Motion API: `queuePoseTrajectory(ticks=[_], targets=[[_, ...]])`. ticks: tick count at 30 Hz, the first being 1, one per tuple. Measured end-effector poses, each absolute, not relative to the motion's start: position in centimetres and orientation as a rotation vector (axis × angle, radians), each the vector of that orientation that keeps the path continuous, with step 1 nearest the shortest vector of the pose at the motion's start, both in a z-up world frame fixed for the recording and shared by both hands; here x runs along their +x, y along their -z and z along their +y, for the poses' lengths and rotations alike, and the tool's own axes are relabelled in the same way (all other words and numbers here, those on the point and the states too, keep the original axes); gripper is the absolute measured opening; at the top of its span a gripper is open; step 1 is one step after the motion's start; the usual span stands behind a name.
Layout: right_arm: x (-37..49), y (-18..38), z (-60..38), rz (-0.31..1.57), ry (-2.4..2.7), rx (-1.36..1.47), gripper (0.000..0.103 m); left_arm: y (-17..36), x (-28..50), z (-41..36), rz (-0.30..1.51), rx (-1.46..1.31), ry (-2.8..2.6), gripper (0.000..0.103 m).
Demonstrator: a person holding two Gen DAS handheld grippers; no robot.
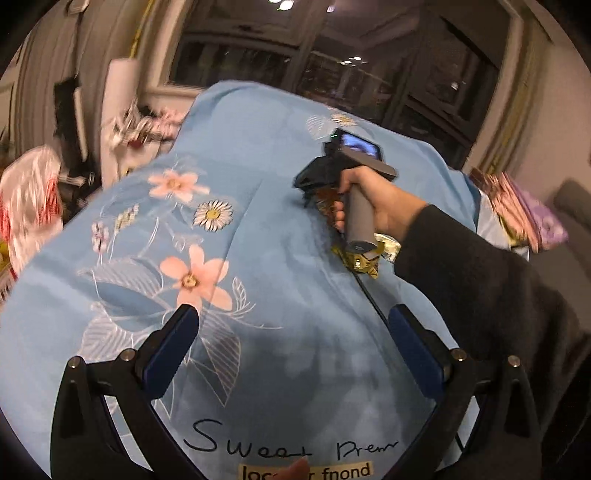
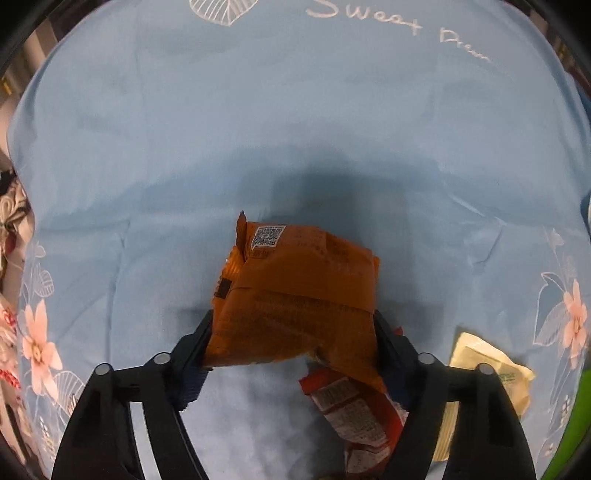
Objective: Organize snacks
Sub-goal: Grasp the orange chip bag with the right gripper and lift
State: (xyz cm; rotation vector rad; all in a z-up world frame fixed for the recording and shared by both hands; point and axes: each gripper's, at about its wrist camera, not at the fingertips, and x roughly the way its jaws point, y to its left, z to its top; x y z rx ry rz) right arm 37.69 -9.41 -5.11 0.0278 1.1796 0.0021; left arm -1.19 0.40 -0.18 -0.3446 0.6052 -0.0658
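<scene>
R gripper (image 2: pixel 293 328) clenched on orange snack packet (image 2: pixel 295 291), fingers pinching both sides, packet lifted just above blue floral cloth (image 2: pixel 258 129). Red packet (image 2: pixel 351 413) lies under/behind it on cloth; pale yellow packet (image 2: pixel 487 365) just beside, to the R. L gripper (image 1: pixel 293 325) released, jaws wide apart, nothing between, hovering over the cloth w/ pink flower print. Person's hand (image 1: pixel 373 199) grips R handle. Blurry snack bags (image 1: pixel 524 210) at far edge.

A light-blue floral sheet (image 1: pixel 258 206) printed with script covers the surface; behind it dark night windows (image 1: pixel 332 70) reflect ceiling lights (image 1: pixel 284 4), with pale curtains (image 1: pixel 48 66) left and a grey sofa (image 1: pixel 572 206) right
</scene>
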Motion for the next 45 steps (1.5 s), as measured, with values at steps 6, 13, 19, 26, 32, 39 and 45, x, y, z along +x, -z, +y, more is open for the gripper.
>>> queuePoseTrajectory(ticks=[6, 13, 19, 26, 32, 39, 45], targets=[[34.9, 2.7, -10.7, 1.113, -0.087, 0.103, 0.054, -0.5, -1.5, 2.7, 0.600, -0.475, 0.079, 0.103], [28.9, -1.7, -12.2, 1.024, -0.238, 0.110, 0.053, -1.1, -2.0, 4.4, 0.594, -0.569, 0.080, 0.103], [19.3, -3.2, -13.5, 0.992, -0.333, -0.027, 0.053, -1.2, -3.4, 3.3, 0.605, -0.419, 0.016, 0.103], [6.9, -1.3, -15.8, 1.016, -0.325, -0.244, 0.053, -0.1, -5.9, 2.6, 0.648, -0.508, 0.120, 0.103], [0.6, 1.1, -16.3, 1.043, -0.350, -0.304, 0.057, 2.0, -8.3, -0.5, 0.720, -0.335, 0.130, 0.103], [-1.8, 2.7, -19.1, 1.149, -0.335, -0.138, 0.066, 4.5, -8.1, -0.2, 0.826, -0.376, 0.224, 0.103], [-3.2, 2.4, -22.6, 1.158, -0.286, -0.002, 0.074, 5.0, -6.8, -0.4, 0.871, -0.498, 0.264, 0.103]])
